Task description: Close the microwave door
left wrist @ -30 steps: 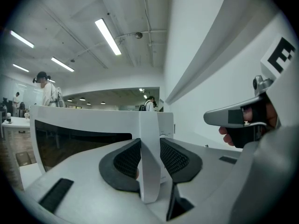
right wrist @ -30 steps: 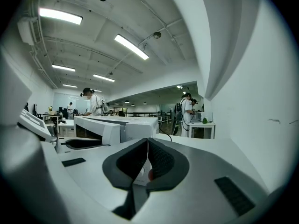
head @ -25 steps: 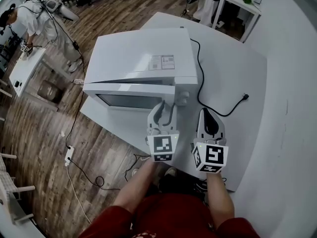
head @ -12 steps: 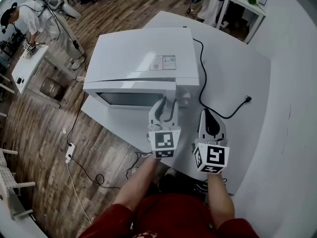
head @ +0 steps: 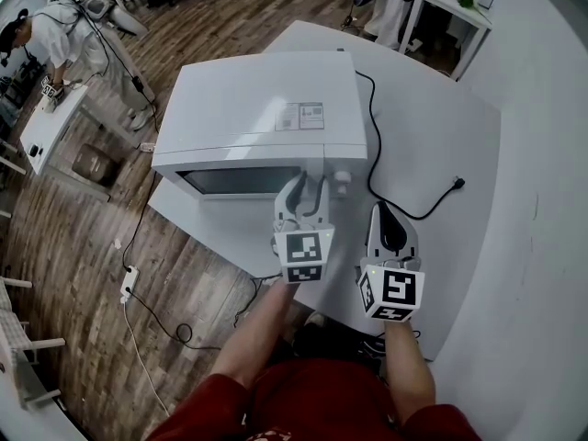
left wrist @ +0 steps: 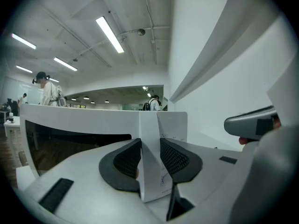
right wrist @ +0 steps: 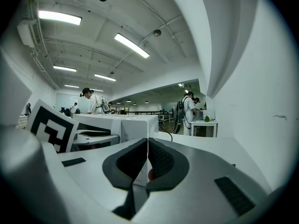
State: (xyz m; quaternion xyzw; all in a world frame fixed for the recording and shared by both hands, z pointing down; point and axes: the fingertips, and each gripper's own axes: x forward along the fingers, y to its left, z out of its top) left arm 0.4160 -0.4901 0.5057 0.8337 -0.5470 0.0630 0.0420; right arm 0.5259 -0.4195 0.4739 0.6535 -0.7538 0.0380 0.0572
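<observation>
step: closing, judged nearly done | left tool (head: 303, 189) clamped across free edge of microwave door (head: 241, 181), so the door can be steered home | door seen almost flush with microwave (head: 266, 108) on surface (head: 441, 136) | right tool (head: 386, 214) pressed together, empty, held aside, clear of the swing

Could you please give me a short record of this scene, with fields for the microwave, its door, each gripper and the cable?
Microwave: white, standing on the white table.
Door: almost shut; the head view shows no clear gap.
Left gripper: jaws closed on the door's free edge, one pad on each face.
Right gripper: jaws together, empty, over the table beside the left gripper.
Cable: black, trails from behind the microwave across the table, plug end lying loose.
</observation>
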